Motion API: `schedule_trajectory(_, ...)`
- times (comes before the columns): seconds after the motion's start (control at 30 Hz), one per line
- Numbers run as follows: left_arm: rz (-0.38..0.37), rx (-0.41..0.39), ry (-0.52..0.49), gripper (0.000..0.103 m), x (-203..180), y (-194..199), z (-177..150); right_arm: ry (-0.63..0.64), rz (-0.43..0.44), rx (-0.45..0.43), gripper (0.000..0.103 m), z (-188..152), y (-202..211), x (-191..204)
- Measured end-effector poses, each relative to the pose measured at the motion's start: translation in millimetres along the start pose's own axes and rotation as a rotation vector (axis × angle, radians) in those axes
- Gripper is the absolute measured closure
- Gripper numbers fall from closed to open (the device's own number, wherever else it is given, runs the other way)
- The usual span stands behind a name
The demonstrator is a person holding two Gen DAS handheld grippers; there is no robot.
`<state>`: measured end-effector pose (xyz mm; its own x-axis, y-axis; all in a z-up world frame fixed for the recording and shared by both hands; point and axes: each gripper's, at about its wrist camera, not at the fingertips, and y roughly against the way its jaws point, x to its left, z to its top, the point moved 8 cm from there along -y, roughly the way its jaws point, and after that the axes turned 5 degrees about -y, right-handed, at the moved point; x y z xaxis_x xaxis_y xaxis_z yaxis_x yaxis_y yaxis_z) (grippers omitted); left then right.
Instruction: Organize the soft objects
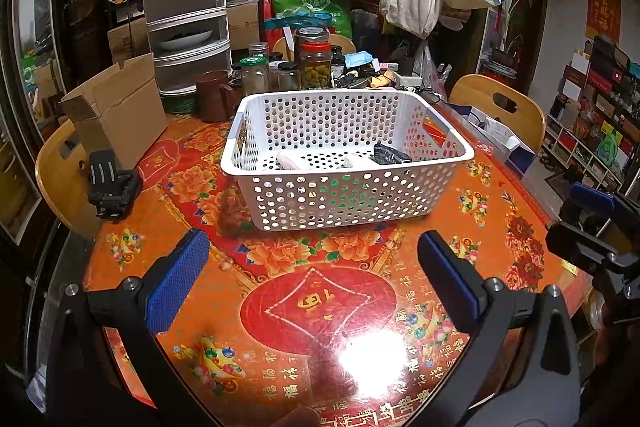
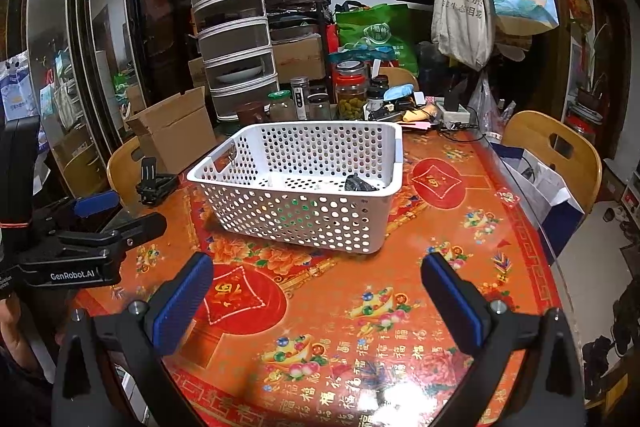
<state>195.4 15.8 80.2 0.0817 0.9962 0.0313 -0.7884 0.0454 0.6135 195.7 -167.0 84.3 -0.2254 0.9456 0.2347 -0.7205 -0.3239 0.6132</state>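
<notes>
Nearest, in the left wrist view: left gripper (image 1: pixel 314 259) spread wide, blue pads (image 1: pixel 176 283) apart, nothing between them, hovering over the orange-and-red patterned desk (image 1: pixel 320 307). Likewise in the right wrist view: right gripper (image 2: pixel 316 281) wide apart and holding nothing, above the same desk near its front edge. Beyond both, mid-desk: white perforated basket (image 1: pixel 344 163), standing upright. Inside, on its floor: a dark crumpled soft item (image 1: pixel 390 155) toward the right end, a pale rolled soft item (image 1: pixel 288 161) toward the left, a small light scrap (image 1: pixel 349 161) between them; exact kind too small to tell. Left of the basket: black clip-like holder (image 1: pixel 112 187) near the desk edge, open cardboard box (image 1: pixel 116 111) behind it. Behind the basket: cluster of glass jars (image 1: pixel 316 65) and a stacked tiered food cover (image 1: pixel 184 3). Wooden chair (image 1: pixel 500 107) at the far right side.
</notes>
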Motion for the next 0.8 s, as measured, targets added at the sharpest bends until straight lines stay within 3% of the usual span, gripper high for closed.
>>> schedule_trajectory(0.8,-0.011,0.013,-0.011,0.0,1.1,-6.8,-4.4,-0.001,0.011,0.006,0.0,-2.0,-2.9,2.1)
